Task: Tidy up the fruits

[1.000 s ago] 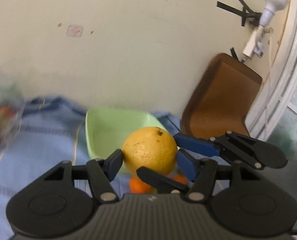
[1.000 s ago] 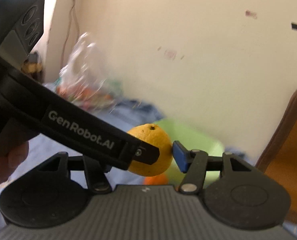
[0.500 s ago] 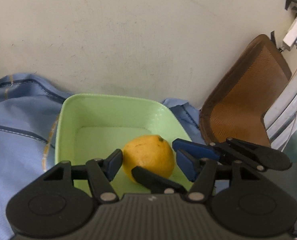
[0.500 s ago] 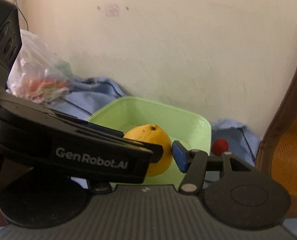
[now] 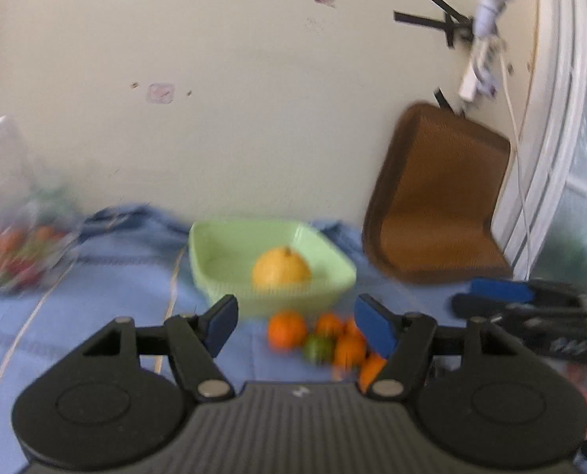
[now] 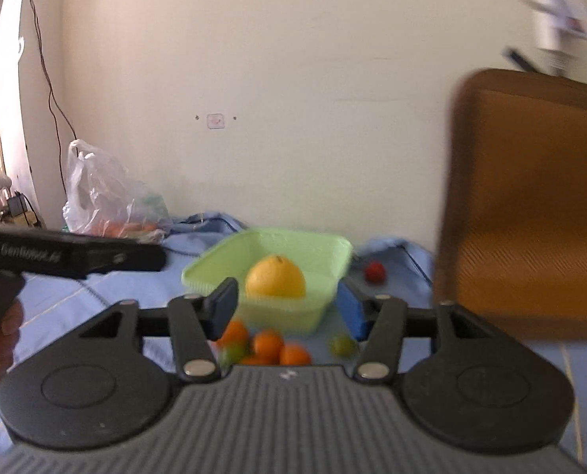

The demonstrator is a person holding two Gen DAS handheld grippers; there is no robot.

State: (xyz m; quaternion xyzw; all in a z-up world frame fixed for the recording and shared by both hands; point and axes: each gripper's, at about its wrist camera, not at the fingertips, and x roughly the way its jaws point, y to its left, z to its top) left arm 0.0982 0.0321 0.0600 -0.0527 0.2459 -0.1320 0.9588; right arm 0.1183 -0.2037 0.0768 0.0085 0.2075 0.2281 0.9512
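Note:
A large yellow citrus fruit (image 5: 280, 268) lies in the light green basket (image 5: 214, 245) on the blue cloth; both also show in the right wrist view, the fruit (image 6: 275, 276) inside the basket (image 6: 214, 264). Several small oranges (image 5: 287, 330) and a green fruit (image 5: 319, 347) lie on the cloth in front of the basket. My left gripper (image 5: 295, 326) is open and empty, pulled back from the basket. My right gripper (image 6: 287, 308) is open and empty, also back from it. A small red fruit (image 6: 374, 271) lies right of the basket.
A plastic bag of produce (image 6: 111, 197) stands at the back left by the wall. A brown woven chair back (image 5: 439, 201) leans at the right. A small green fruit (image 6: 341, 345) lies apart on the blue cloth (image 5: 95, 296). The wall is close behind the basket.
Both grippers have let go of the yellow fruit, which now rests in the basket. Both have opened and drawn back and up from the basket.

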